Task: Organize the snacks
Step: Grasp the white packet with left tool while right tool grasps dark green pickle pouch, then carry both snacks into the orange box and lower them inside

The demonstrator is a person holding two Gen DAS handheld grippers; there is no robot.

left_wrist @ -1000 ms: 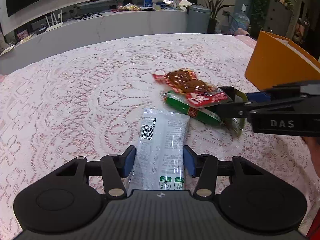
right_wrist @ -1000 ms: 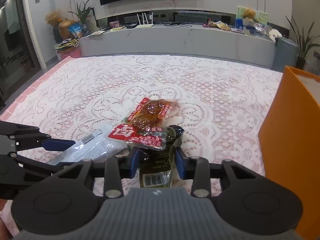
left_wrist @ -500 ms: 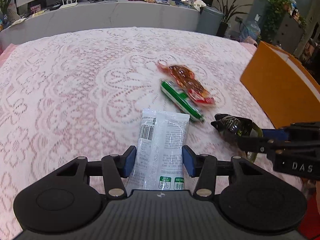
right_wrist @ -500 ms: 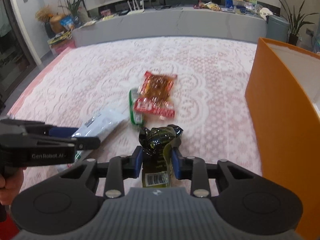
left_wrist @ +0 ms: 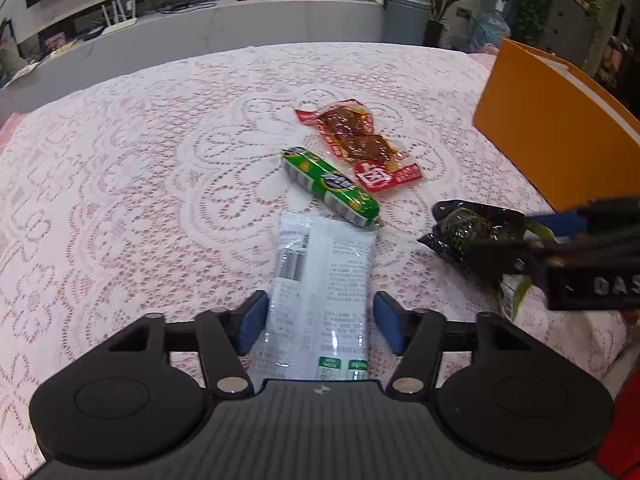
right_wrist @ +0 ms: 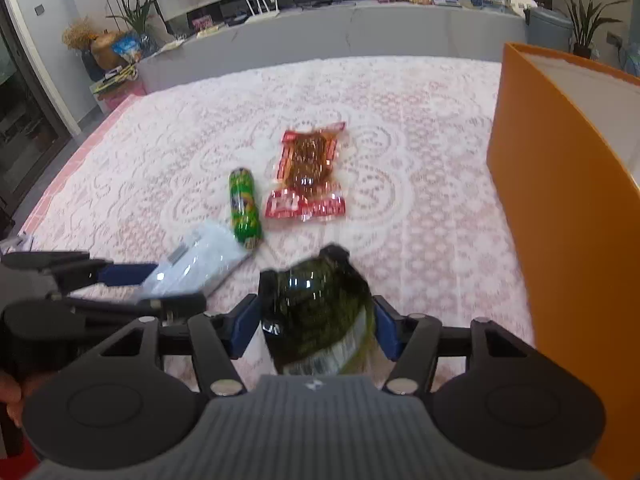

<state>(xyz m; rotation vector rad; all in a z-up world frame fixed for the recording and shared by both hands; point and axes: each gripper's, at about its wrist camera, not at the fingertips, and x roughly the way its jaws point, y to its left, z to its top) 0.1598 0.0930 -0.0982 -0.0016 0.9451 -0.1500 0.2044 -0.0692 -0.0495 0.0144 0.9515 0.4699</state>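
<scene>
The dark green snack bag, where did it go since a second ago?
The right tool pulled the dark green snack bag out from under the red packet, lifting it back toward the orange box. The left tool still holds the white packet.

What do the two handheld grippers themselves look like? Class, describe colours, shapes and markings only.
The left gripper and right gripper look alike: matte black linkage arms, blue fingertip pads, silver pivot pins, two round black discs, and a ribbed grey centre housing. White lettering reading "DAS" marks the right gripper's side. No cables or sleeves show.
</scene>
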